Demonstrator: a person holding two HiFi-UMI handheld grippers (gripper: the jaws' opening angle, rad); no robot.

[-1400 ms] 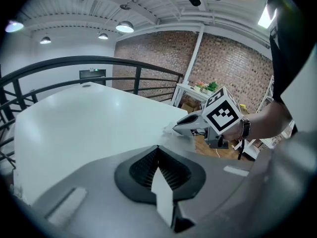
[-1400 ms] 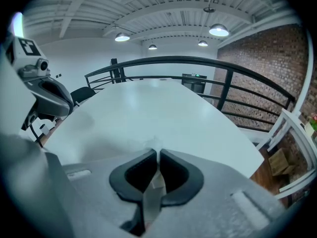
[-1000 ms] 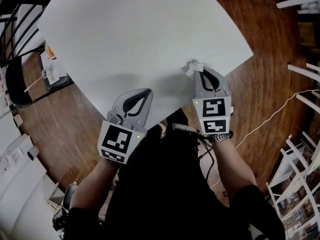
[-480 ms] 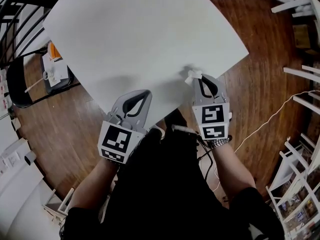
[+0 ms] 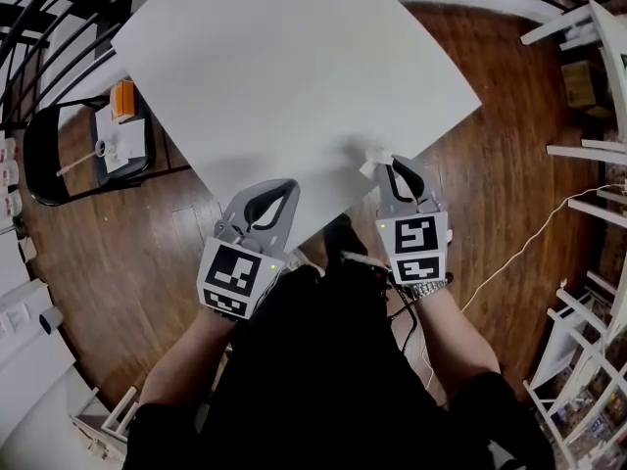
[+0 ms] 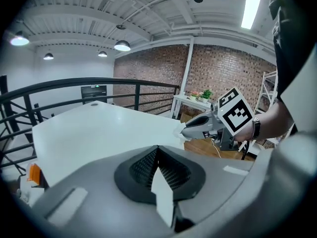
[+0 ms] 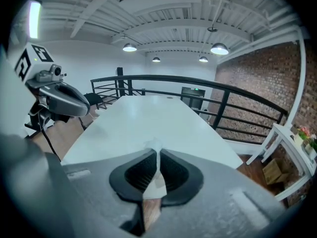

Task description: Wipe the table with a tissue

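The white table point(image 5: 294, 67) fills the upper middle of the head view. My right gripper point(image 5: 386, 164) is shut on a crumpled white tissue point(image 5: 373, 156) that rests on the table close to its near edge. In the right gripper view the tissue point(image 7: 154, 147) sticks up between the closed jaws, with the table point(image 7: 143, 118) stretching ahead. My left gripper point(image 5: 288, 186) hovers over the near edge to the left, shut with nothing in it. The left gripper view shows its closed jaws point(image 6: 158, 148) and, beyond them, the right gripper point(image 6: 187, 129) with the tissue point(image 6: 179, 130).
A black chair point(image 5: 44, 155) with small items, one of them orange point(image 5: 122, 97), stands left of the table. A black railing point(image 5: 39, 13) runs behind. White shelving point(image 5: 588, 23) and a cable point(image 5: 529, 241) on the wooden floor lie to the right.
The head view has shifted, so the table and both grippers sit slightly lower in it. The right gripper still pinches the tissue near the table's near edge; the left stays shut.
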